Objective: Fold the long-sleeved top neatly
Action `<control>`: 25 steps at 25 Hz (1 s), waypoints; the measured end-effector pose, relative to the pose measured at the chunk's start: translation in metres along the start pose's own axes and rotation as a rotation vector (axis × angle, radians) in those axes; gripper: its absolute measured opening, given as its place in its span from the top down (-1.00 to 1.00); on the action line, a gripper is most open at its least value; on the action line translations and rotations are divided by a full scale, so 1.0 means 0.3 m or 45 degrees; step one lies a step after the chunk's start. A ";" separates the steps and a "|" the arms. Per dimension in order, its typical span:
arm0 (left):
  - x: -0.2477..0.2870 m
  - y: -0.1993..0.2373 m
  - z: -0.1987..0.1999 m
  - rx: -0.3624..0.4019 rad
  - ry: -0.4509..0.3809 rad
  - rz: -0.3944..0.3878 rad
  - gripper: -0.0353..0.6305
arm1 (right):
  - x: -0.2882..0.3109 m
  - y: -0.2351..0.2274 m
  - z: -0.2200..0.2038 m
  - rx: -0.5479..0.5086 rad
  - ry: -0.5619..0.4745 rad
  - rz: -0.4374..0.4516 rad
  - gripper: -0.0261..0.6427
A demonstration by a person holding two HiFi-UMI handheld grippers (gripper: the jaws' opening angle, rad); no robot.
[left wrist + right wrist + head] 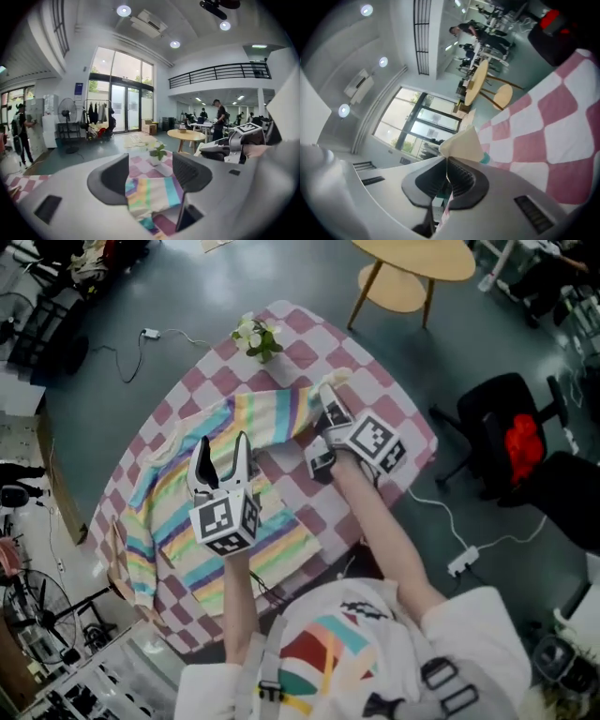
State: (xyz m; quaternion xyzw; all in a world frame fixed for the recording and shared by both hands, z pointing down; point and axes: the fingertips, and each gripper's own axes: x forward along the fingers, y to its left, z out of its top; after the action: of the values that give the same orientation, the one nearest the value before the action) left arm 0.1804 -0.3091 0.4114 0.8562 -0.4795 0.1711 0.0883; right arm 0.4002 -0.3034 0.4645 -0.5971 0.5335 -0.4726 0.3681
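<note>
A pastel striped long-sleeved top [281, 535] lies spread on the table's pink-and-white checked cloth [375, 381]. My left gripper [223, 448] hovers over the top's middle, open, with nothing between the fingers. In the left gripper view the left gripper [150, 168] shows its jaws wide apart, with the striped top [152, 194] lying beyond them. My right gripper [330, 399] is at the far right of the top, shut on the sleeve's cream cuff [335, 379]. The sleeve [281, 418] is drawn up from the cloth. In the right gripper view the cuff [461, 143] sticks out from the closed right gripper [446, 164].
A small vase of flowers [258, 338] stands at the table's far edge, just beyond the sleeve. A round wooden table [412, 263] and a black chair with something red on it [511, 427] stand on the floor nearby. A power strip and cable [459, 559] lie at the right.
</note>
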 end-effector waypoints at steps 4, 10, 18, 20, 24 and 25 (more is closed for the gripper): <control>-0.207 0.270 -0.030 -0.120 -0.049 0.194 0.02 | 0.090 0.227 -0.129 -0.228 0.090 0.116 0.88; -0.582 0.633 -0.188 -0.306 -0.086 0.552 0.02 | 0.207 0.556 -0.480 -0.607 0.326 0.341 0.88; -1.048 0.891 -0.505 -0.539 -0.057 0.876 0.02 | 0.212 0.722 -1.167 -1.165 0.720 0.618 0.88; -1.141 0.921 -0.597 -0.596 -0.039 0.937 0.02 | 0.202 0.670 -1.378 -1.305 0.849 0.648 0.88; -1.268 0.952 -0.771 -0.703 0.002 1.005 0.02 | 0.168 0.465 -1.769 -1.698 1.067 0.646 0.88; -1.292 0.953 -0.807 -0.723 0.013 1.012 0.02 | 0.153 0.407 -1.842 -1.801 1.118 0.640 0.88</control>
State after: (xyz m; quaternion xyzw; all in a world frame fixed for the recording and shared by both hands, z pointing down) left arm -0.2999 -0.0762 0.4855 0.5481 -0.7964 0.0582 0.2487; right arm -0.1648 -0.3324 0.5130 -0.3139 0.9118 -0.1224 -0.2349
